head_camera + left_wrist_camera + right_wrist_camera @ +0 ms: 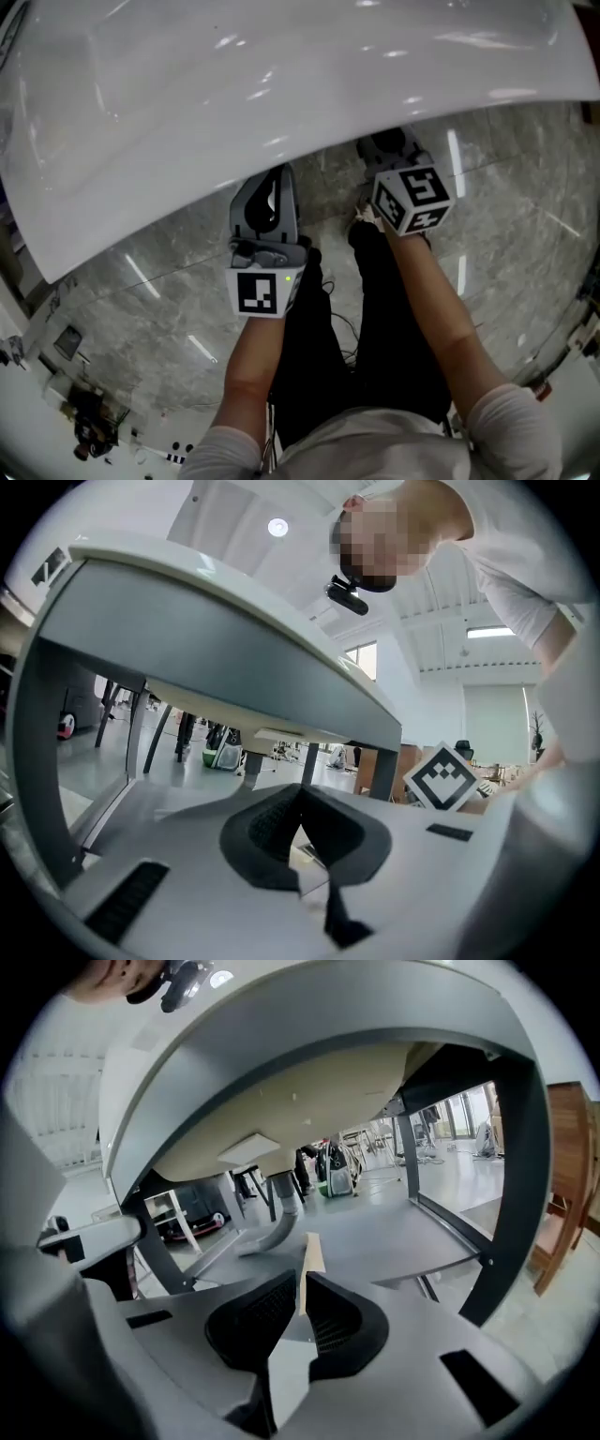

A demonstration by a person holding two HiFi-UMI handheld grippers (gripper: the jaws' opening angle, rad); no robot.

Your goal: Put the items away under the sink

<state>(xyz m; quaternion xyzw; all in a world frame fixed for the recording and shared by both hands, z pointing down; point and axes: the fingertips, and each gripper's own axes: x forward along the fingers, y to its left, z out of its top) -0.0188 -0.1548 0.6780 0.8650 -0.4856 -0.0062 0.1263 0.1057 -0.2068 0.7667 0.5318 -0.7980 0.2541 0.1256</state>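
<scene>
Right claw (302, 1283) pinched narrow on thin tan strip (312, 1249); strip edge-on, poking out past tips. Left claw (300, 797) closed, tips together, nothing between. Both claws low, under edge of white tabletop (187, 94), over grey floor (169, 309).

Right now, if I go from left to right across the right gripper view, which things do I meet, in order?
From the left: grey curved drain pipe → thin tan flat strip clamped in the right claw → black metal frame leg → brown wooden furniture at the edge.
</scene>
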